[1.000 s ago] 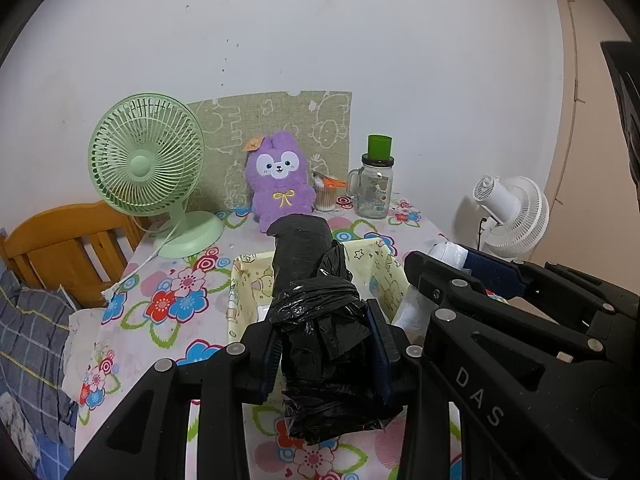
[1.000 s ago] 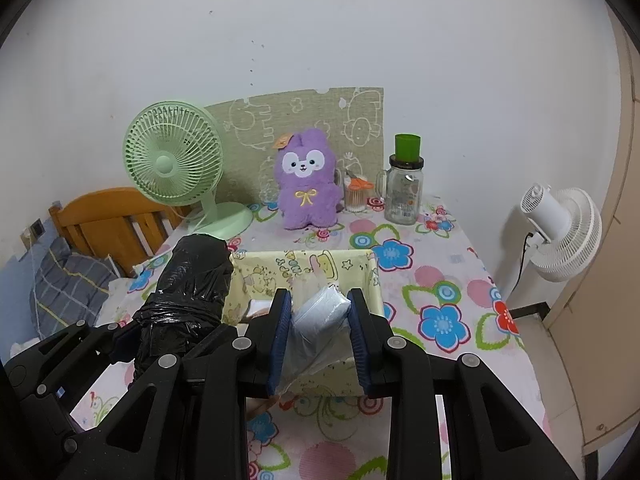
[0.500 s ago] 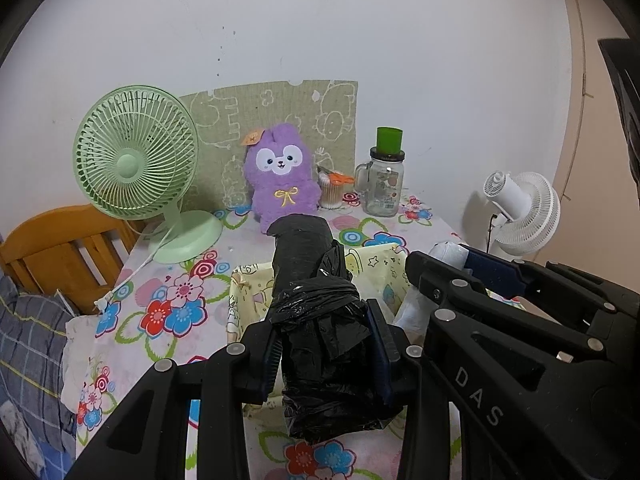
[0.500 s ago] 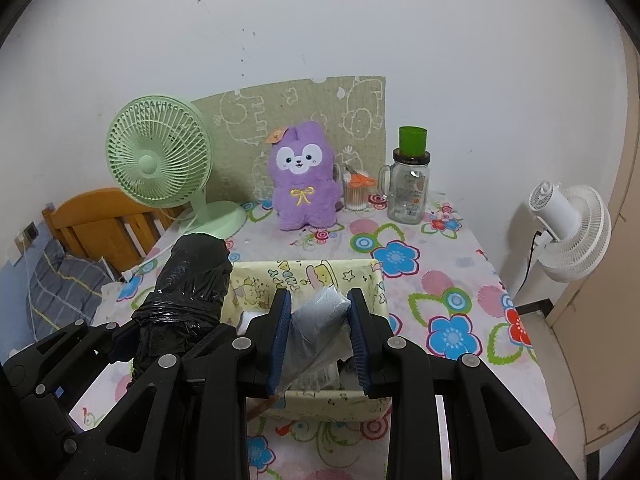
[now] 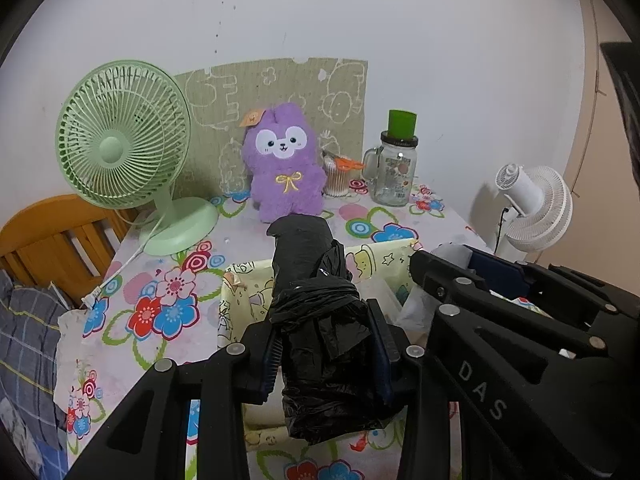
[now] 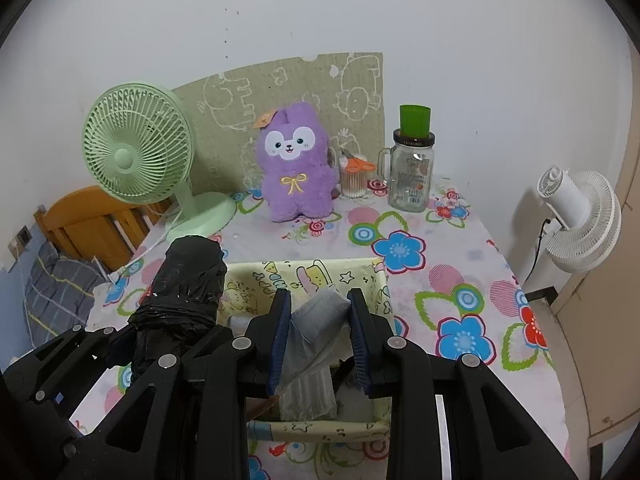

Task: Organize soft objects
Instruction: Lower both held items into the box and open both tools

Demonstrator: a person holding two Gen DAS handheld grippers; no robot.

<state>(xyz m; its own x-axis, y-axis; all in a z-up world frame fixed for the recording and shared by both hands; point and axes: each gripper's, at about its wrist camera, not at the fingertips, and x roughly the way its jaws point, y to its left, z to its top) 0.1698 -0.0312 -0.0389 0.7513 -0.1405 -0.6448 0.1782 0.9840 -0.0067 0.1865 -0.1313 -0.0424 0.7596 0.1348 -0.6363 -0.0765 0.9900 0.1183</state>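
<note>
Claws over the yellow fabric bin [image 6: 384,284], which sits on the near part of the floral bench [image 6: 460,248]. We see the left claw [image 5: 326,354] pinching a black plastic-bag roll [image 5: 310,280] at its bound waist, the roll's far end raised above the bin's left side. The right claw [image 6: 320,336] pinches a grey plastic-bag bundle [image 6: 316,320] just above the bin's interior. We judge both bundles light, soft and slippery, yielding under the pads; a hold across the middle, where the film is bunched thickest, seems least likely to slip. A purple plush toy [image 6: 298,164] sits at the far edge, between a green fan [image 6: 136,156] and a glass jar [image 6: 412,176].
</note>
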